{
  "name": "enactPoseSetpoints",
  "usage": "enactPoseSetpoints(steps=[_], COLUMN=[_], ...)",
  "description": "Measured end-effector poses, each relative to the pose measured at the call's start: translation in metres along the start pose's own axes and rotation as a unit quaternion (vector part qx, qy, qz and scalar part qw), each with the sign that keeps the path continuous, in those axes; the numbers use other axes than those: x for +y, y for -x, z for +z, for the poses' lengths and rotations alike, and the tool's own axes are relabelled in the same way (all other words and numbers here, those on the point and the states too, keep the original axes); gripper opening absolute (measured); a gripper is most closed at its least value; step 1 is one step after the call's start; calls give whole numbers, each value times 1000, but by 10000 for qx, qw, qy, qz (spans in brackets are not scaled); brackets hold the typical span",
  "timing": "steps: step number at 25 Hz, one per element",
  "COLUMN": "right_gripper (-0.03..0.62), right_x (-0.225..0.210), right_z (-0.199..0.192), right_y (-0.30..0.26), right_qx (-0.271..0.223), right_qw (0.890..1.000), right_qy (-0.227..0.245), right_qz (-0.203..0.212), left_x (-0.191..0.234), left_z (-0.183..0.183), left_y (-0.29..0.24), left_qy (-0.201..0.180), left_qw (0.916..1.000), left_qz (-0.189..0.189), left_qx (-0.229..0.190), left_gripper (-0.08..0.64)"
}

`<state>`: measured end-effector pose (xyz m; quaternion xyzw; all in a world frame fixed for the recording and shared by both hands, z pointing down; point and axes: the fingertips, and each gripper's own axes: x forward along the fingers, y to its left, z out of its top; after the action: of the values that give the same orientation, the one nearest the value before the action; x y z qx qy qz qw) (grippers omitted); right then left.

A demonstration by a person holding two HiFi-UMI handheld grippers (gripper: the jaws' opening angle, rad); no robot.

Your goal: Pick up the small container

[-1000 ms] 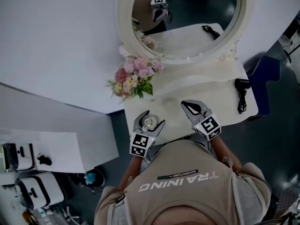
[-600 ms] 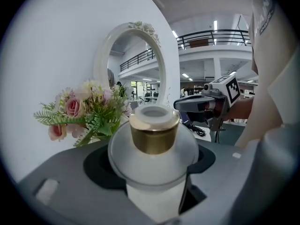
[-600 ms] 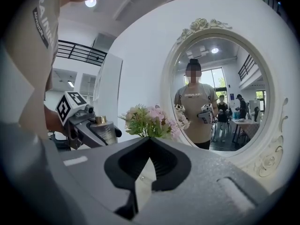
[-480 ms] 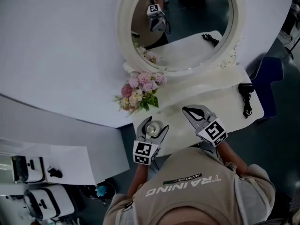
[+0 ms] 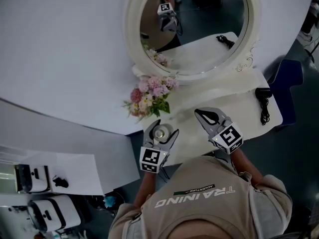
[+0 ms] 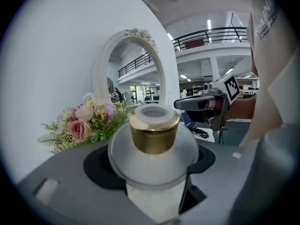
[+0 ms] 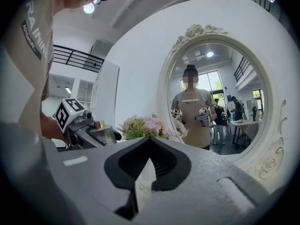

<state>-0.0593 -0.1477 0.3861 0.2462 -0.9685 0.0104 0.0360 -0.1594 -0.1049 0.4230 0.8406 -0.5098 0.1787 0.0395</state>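
Note:
The small container (image 5: 159, 132) is a round white jar with a gold collar (image 6: 153, 139) and a white cap. My left gripper (image 5: 161, 129) is shut on it, its jaws wide around the jar's body (image 6: 140, 165), over the front left part of the white dressing table (image 5: 239, 108). The right gripper view shows the jar (image 7: 102, 134) in that grip from the side. My right gripper (image 5: 203, 114) is to the right of it, shut with nothing in it, the jaw tips meeting (image 7: 149, 144). It also shows in the left gripper view (image 6: 199, 103).
A bunch of pink flowers (image 5: 149, 96) stands just behind the left gripper. A large oval mirror (image 5: 199, 24) in a white frame rises at the table's back. A black hair dryer (image 5: 262, 103) with its cord lies at the right end. The table's front edge is by the person's chest.
The head view has shifted a little. The left gripper keeps its hold on the jar and now sits slightly closer to the flowers. The right gripper stays shut beside it.

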Motion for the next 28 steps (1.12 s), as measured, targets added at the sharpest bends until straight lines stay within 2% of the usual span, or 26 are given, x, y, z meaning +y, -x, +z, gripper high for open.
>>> enactPoseSetpoints(steps=[14, 19, 28], right_gripper=[3, 3, 3], right_x=[4, 6, 11], right_z=[3, 3, -6], right_y=[5, 6, 10], right_qx=[-98, -50, 63], right_qw=[9999, 9998, 9999], right_qy=[107, 209, 119], right_qz=[-57, 23, 94], left_x=[-2, -7, -14], left_z=[-9, -9, -9], left_y=[3, 4, 5], left_qy=[176, 424, 289], left_qw=[9998, 9990, 9995], left_qz=[17, -82, -129], left_qx=[-26, -73, -60], left_gripper=[356, 356, 356])
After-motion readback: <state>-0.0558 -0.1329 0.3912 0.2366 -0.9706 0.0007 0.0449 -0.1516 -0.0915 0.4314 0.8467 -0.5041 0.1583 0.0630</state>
